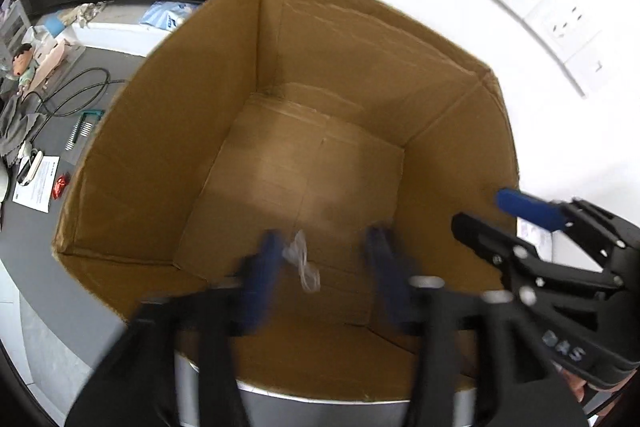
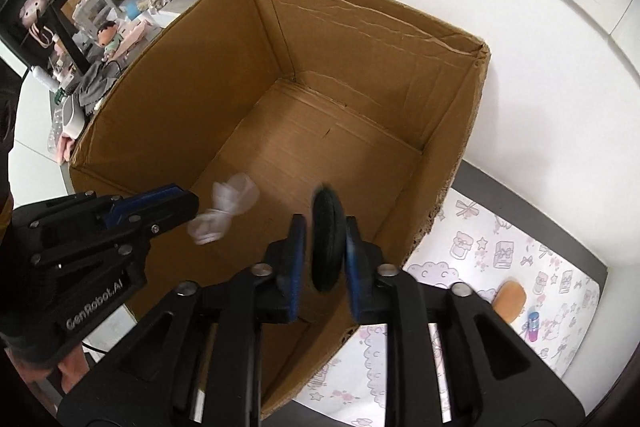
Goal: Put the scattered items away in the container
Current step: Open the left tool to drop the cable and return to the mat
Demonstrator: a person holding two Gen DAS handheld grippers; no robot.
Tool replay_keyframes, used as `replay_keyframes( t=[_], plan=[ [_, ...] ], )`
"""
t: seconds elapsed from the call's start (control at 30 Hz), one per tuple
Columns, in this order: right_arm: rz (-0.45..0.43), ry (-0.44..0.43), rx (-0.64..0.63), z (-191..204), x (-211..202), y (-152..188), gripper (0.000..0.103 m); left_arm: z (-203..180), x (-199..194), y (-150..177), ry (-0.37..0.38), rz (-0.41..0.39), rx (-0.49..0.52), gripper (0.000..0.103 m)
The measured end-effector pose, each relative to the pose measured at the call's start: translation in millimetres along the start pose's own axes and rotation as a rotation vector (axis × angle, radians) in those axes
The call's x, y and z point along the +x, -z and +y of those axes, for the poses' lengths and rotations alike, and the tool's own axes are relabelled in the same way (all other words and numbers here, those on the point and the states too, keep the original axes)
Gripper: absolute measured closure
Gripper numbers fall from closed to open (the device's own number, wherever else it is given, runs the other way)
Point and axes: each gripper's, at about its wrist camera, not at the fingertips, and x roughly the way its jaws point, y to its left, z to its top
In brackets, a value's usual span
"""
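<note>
The cardboard box [image 2: 280,99] fills both views, open-topped, its floor bare apart from what is dropping into it. It stands on a grey desk [image 1: 44,251] against a white wall with sockets. Both grippers hang over its near side, pointing steeply down into it — this reads as the release step for two items at once.

The right gripper [image 2: 322,247] has its blue pads parted around a small black wheel-like disc [image 2: 328,239]. The disc stands on edge between them; the left pad shows a clear gap, and whether the right pad touches it I cannot tell, so it looks let go or nearly so. The left gripper [image 1: 326,267], blurred in its own view, stands wide open. A small crumpled clear-and-white wrapper [image 2: 226,211] sits in the air just off its tip, free of the pads and above the box floor.

Beside the box on the right lies a patterned mat [image 2: 520,267] with a tan oval object [image 2: 509,301] and a small pink-and-blue bottle [image 2: 533,325] on it — likely among the next things to collect. More clutter lies on the desk to the left, including a red wrapper [image 1: 61,185].

The next move, as I judge it, is to lift both grippers clear of the box rim without catching the cardboard, then go to the mat.
</note>
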Motion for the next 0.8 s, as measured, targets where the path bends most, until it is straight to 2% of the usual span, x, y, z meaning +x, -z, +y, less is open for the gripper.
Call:
replay_keyframes(
  t=[0.03, 0.07, 0.13, 0.2, 0.23, 0.3, 0.33, 0.4, 0.47, 0.57, 0.8],
  plan=[
    [-0.015, 0.006, -0.012, 1, -4, 1, 0.056, 1, -3, 1, -0.011, -0.011, -0.007, 0.027],
    [-0.033, 0.013, -0.021, 2, -9, 1, 0.045, 3, -7, 3, -0.013, -0.017, -0.014, 0.024],
    [-0.067, 0.030, -0.032, 2, -19, 3, 0.040, 4, -12, 5, 0.005, -0.010, -0.030, 0.013],
    [-0.094, 0.053, -0.040, 1, -30, 6, 0.022, 3, -20, 9, 0.017, -0.021, -0.034, 0.005],
    [-0.115, 0.064, -0.043, 0, -36, 7, 0.018, -1, -25, 11, 0.015, -0.039, -0.024, 0.000],
    [-0.152, 0.065, -0.046, -3, -48, 11, 0.005, -14, -39, 18, -0.019, -0.101, 0.017, 0.000],
    [-0.166, 0.061, -0.043, -6, -54, 14, 0.002, -21, -44, 21, -0.039, -0.134, 0.037, 0.000],
    [-0.180, 0.044, -0.034, -11, -62, 19, 0.000, -37, -56, 25, -0.070, -0.195, 0.076, 0.000],
    [-0.167, 0.027, -0.026, -20, -69, 25, 0.000, -55, -64, 29, -0.078, -0.221, 0.101, 0.000],
    [-0.147, -0.008, 0.003, -37, -78, 38, 0.000, -84, -68, 32, -0.105, -0.209, 0.142, 0.000],
    [-0.230, 0.002, 0.111, -95, -111, 82, 0.000, -150, -70, 38, -0.059, -0.168, 0.216, 0.000]
  ],
)
